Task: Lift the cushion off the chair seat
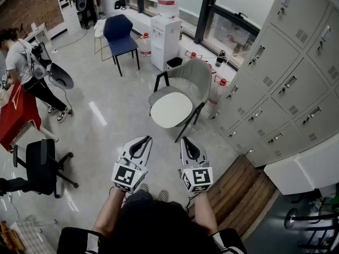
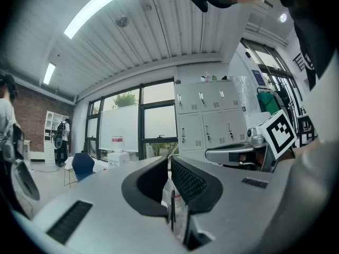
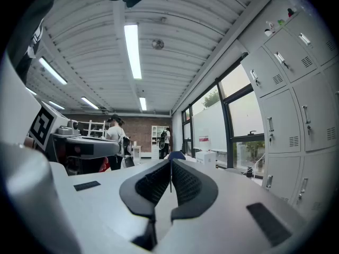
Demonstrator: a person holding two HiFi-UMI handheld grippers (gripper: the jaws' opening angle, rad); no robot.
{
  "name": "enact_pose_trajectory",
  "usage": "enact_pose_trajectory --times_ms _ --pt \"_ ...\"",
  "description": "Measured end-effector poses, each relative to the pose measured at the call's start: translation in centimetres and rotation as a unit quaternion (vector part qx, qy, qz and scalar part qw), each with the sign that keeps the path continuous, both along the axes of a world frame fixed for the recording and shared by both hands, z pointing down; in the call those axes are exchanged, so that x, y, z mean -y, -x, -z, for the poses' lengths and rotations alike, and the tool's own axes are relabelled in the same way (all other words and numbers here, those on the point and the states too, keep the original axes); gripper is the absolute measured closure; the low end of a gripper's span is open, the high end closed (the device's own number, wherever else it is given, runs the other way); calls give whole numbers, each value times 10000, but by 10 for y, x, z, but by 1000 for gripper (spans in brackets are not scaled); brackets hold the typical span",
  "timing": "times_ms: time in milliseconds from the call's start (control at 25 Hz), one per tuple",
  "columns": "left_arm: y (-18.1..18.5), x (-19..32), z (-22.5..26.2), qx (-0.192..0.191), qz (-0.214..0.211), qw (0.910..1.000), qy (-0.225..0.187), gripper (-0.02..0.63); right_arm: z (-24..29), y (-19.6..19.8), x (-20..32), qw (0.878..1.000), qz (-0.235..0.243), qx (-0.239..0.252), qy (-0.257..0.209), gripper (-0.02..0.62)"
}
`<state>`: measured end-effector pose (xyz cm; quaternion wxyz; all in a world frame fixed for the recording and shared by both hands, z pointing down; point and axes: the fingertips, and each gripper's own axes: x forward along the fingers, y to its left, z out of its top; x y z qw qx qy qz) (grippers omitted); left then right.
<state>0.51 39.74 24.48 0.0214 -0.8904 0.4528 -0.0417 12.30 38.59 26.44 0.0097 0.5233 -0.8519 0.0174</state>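
Both grippers are held level in front of me, side by side and apart from each other, over bare grey floor.

Left gripper (image 1: 142, 140): in its own view the two black pads meet at the tips, jaws closed, nothing between them.

Right gripper (image 1: 186, 141): in its own view the jaws are likewise pressed together along a thin line, with nothing held.

The cushion (image 1: 171, 109) is white with rounded corners. It lies flat on the seat of the grey chair (image 1: 194, 74) and covers most of that seat. The chair stands ahead of both grippers, well apart from them, slightly to the right side. Neither gripper touches the chair or the cushion.

Surroundings:
- A bank of grey lockers (image 1: 288, 81) runs along the right.
- A white water dispenser (image 1: 165, 35) stands beyond the grey chair, by the window.
- A blue chair (image 1: 119, 34) stands to the left of the dispenser.
- A black office chair (image 1: 41, 166) stands at the left edge.
- A person (image 1: 22, 70) stands beyond the black chair, beside a red cloth.
- A strip of wooden flooring (image 1: 244, 190) lies at the lower right.
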Motion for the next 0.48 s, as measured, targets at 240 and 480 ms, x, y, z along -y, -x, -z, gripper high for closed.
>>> enact_pose_trajectory --times_ms 240,480 --pt "2 -7 1 -21 37 10000 -6 572 2 2 -8 10000 17 21 -59 563" --pt "3 -14 -2 -21 120 9999 20 572 1 0 -11 10000 50 45 -51 561"
